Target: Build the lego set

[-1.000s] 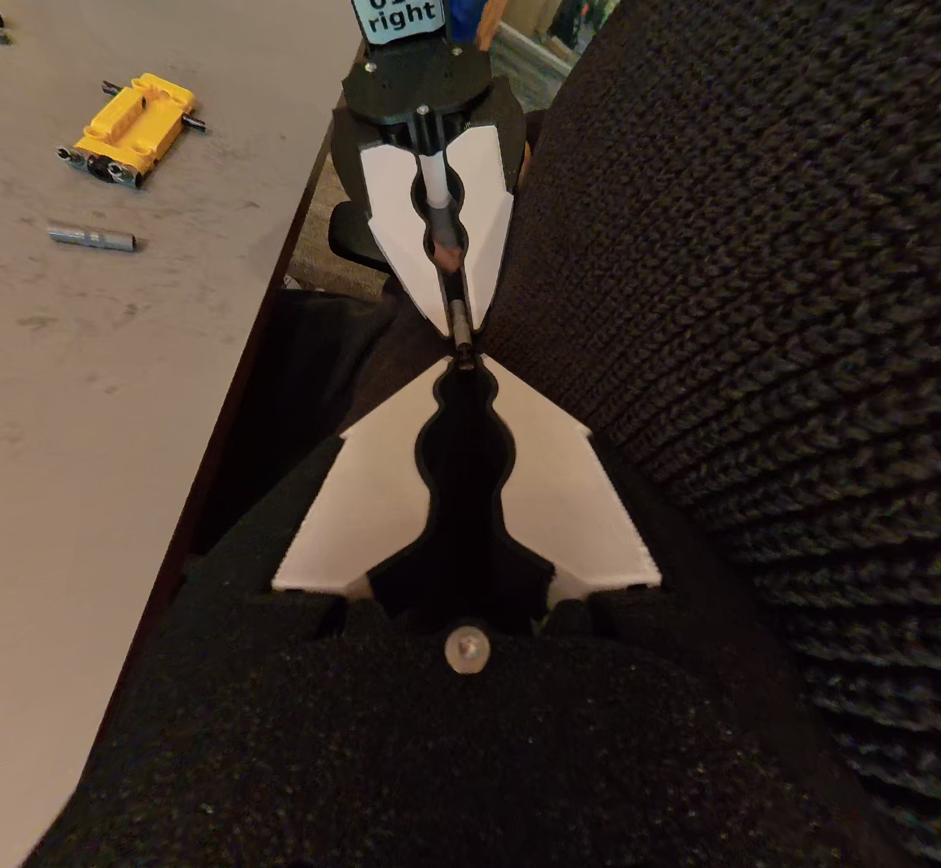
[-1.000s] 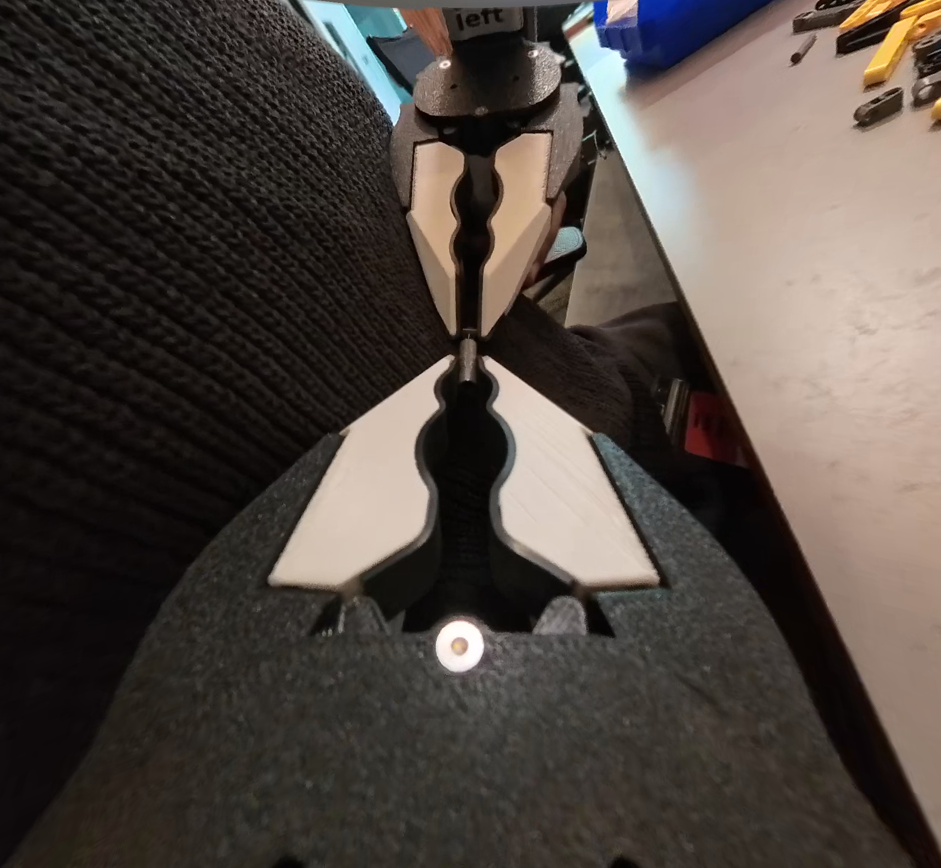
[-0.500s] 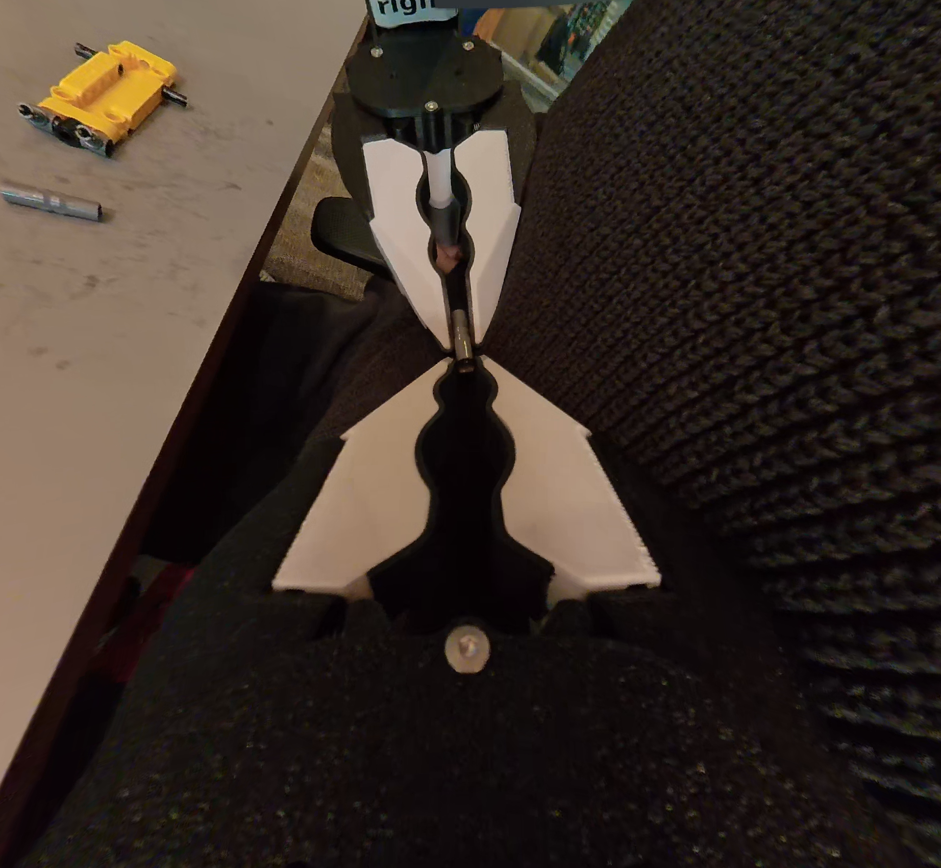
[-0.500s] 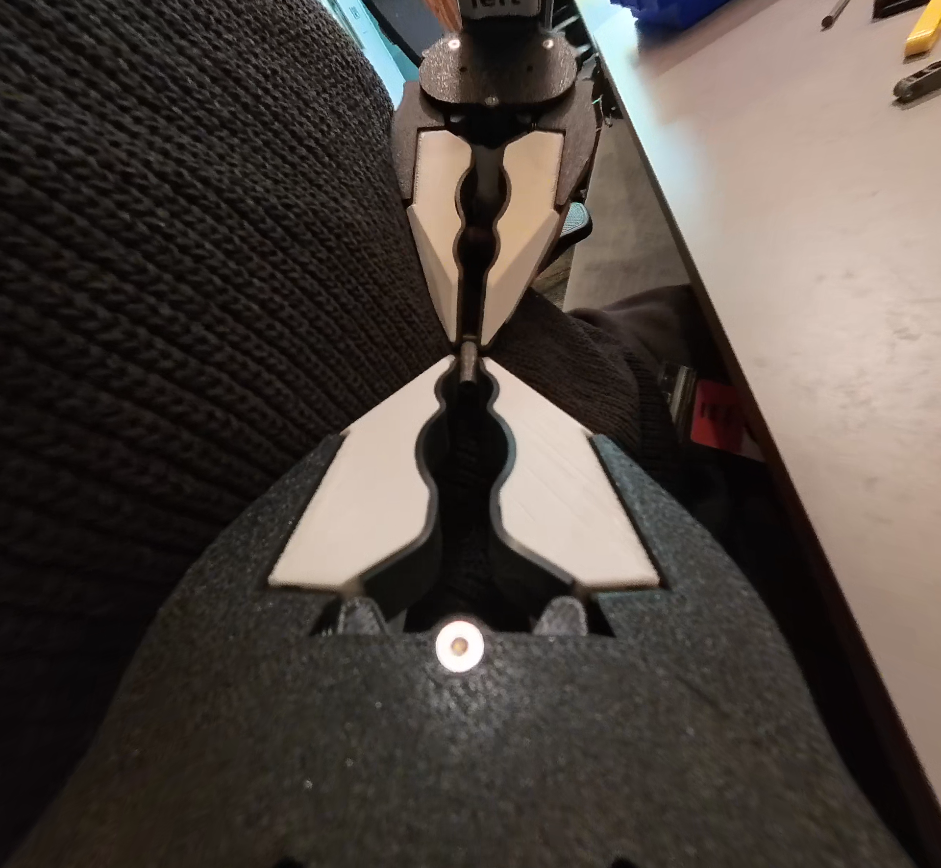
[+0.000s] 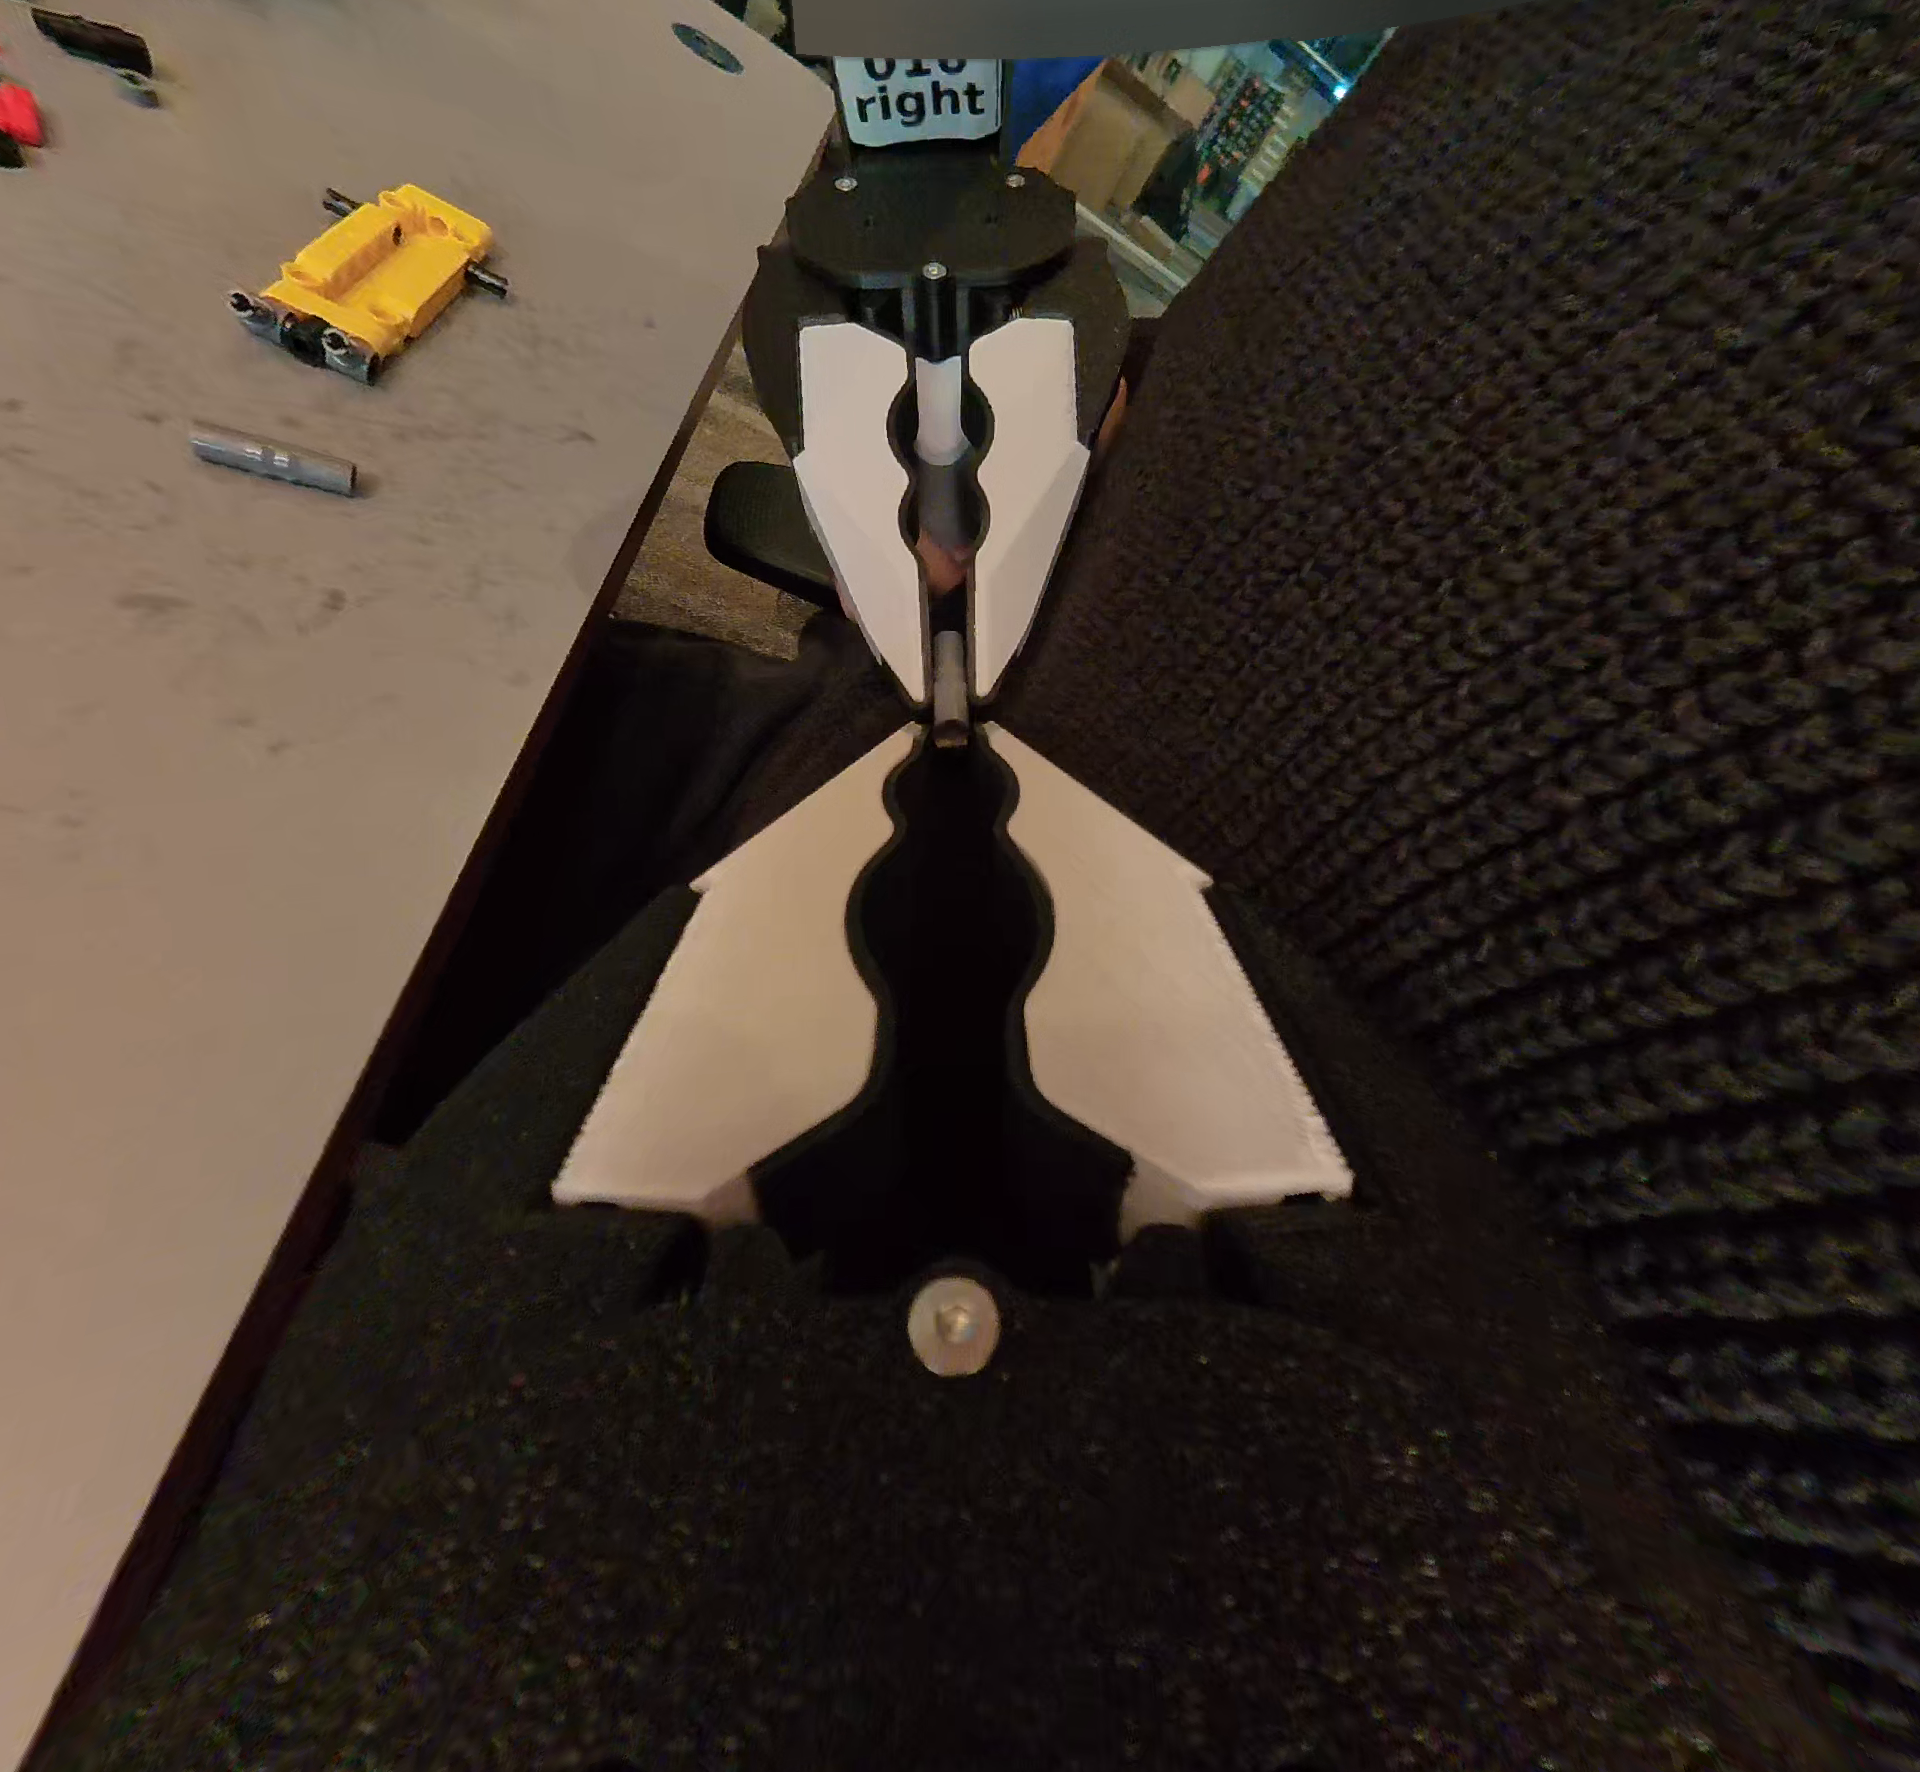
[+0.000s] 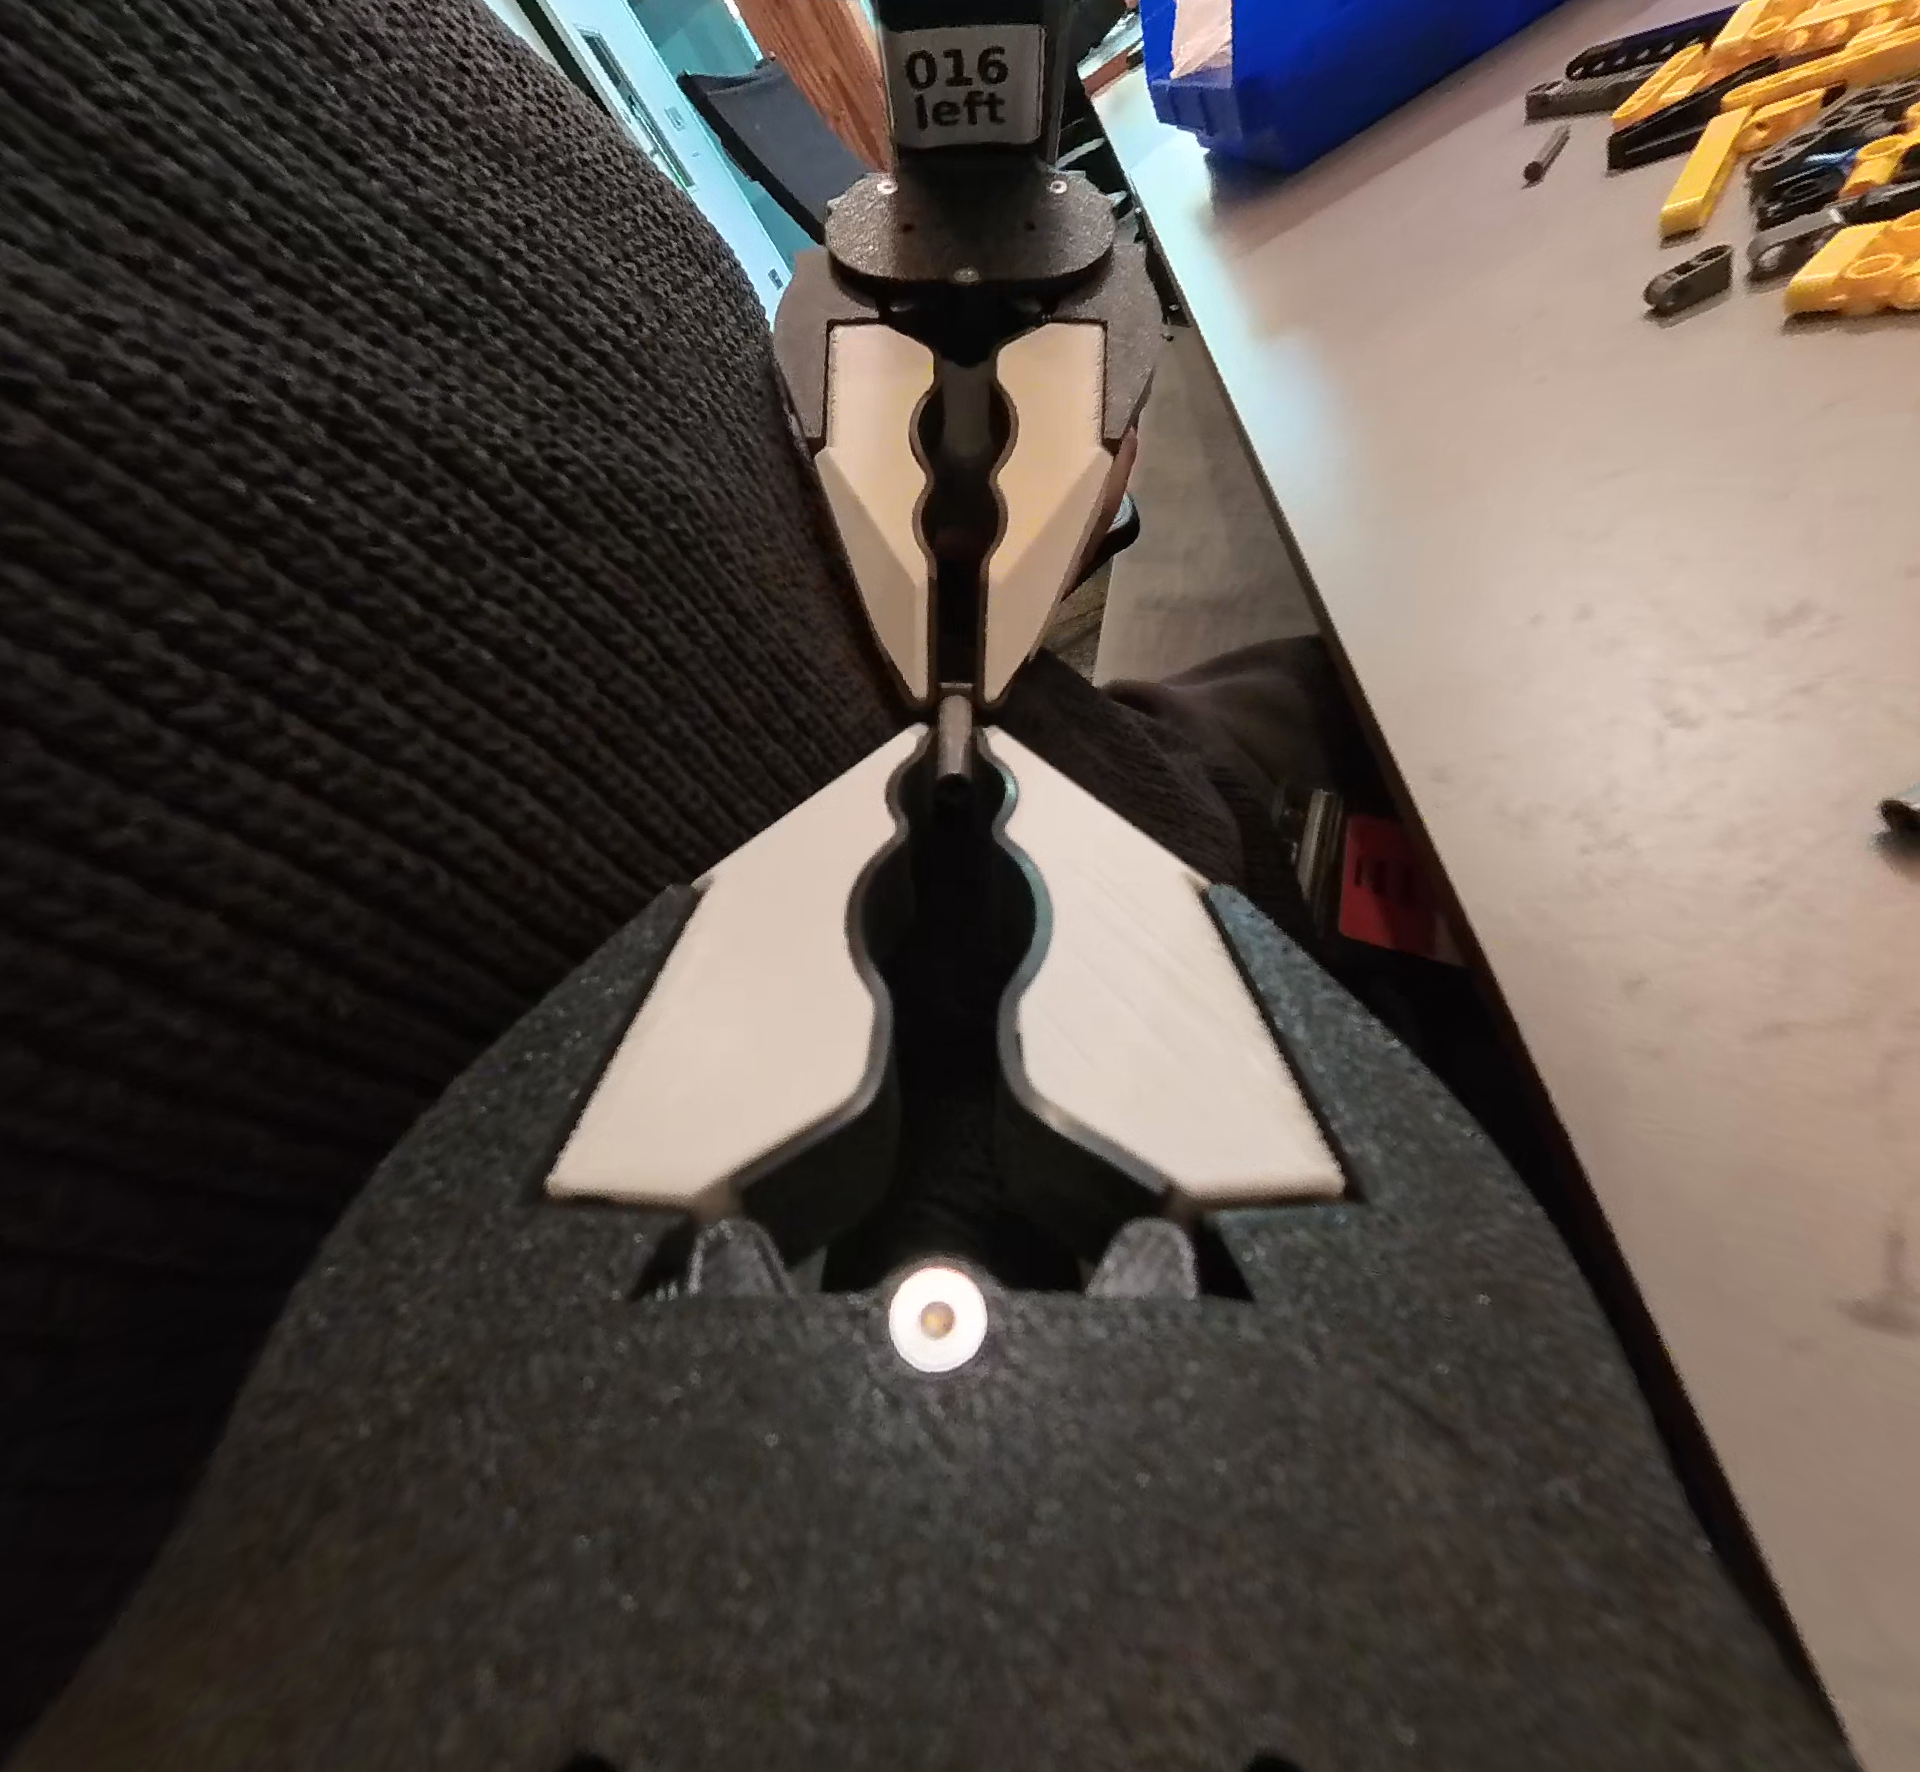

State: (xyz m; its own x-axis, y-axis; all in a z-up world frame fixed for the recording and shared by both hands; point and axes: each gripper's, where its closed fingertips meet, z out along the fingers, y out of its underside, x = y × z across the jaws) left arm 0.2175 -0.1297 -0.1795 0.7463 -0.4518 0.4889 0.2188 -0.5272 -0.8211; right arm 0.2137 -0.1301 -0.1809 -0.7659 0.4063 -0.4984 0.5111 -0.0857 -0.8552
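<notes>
Where our two tools meet tip to tip, just off the edge of the table (image 5: 312,787) and against a black knit sleeve (image 5: 1507,683), we find a short dark grey pin (image 5: 948,683) bridging them in the air.

The right gripper (image 6: 954,740) has its jaws drawn in on the pin, and most of the pin's length lies in the slot between its white fingers. The left gripper (image 5: 948,743) is closed down to about the pin's width. Its tips sit on the pin's other end and seem to pinch it, though only a little of the pin reaches in there.

We judge the pin to be light, stiff and smooth, probably hard plastic. It is thin enough to twist or slide out of a loose pinch and to roll if it lands on a flat top. A hold across its middle, square to the pads, looks surest to us. A grip at the very end, as on the left, gives little purchase.

On the table in the left view lie a yellow block (image 5: 364,278) with pins sticking from its sides and, nearer us, a grey sleeve piece (image 5: 272,463). In the right view, a blue bin (image 6: 1351,39) stands far back beside a heap of yellow and black parts (image 6: 1766,122), well away from both grippers.
</notes>
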